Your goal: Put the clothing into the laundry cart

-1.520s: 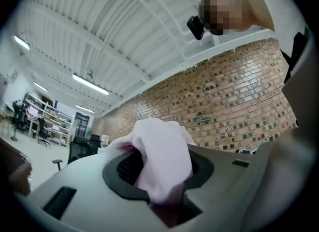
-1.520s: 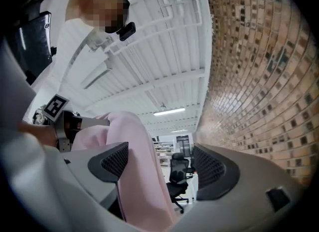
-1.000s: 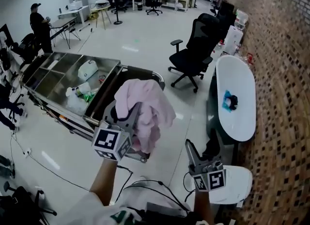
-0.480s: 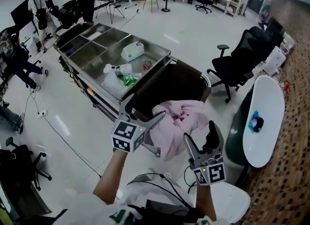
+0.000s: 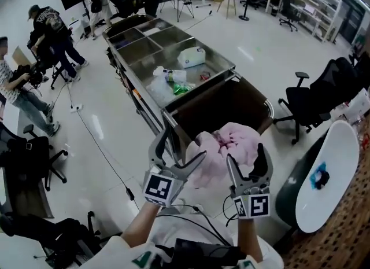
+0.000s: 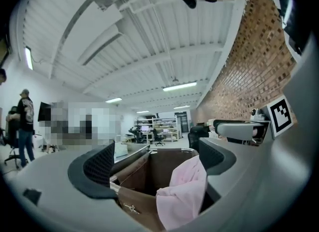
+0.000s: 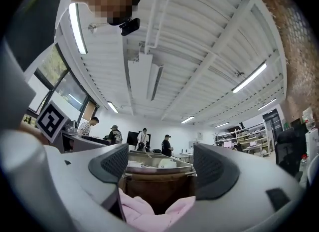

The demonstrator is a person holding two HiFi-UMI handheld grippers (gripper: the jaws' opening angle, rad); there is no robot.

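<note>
Pink clothing [image 5: 230, 147] is bunched up between the two grippers, at the near edge of the laundry cart [image 5: 231, 101] in the head view. The jaws of the left gripper [image 5: 185, 142] are spread wide, and the clothing [image 6: 182, 191] is seen leaning on one jaw. The jaws of the right gripper [image 5: 247, 153] are spread wide too, and the clothing [image 7: 144, 213] is seen low down between them. Nothing is pinched by either one. The cart's brown bag [image 7: 159, 188] is seen just past the cloth.

Steel trays [image 5: 150, 51] are joined to the far side of the cart, and bottles and a white jug are kept in them. A shiny white floor [image 5: 110, 140] is spread all around. A black office chair [image 5: 315, 97] and a white oval table [image 5: 332, 175] are seen at the right, by a brick wall [image 5: 352, 227]. People [image 5: 52, 28] are seen at the left. Long lights [image 7: 249, 79] are hung on the white ceiling.
</note>
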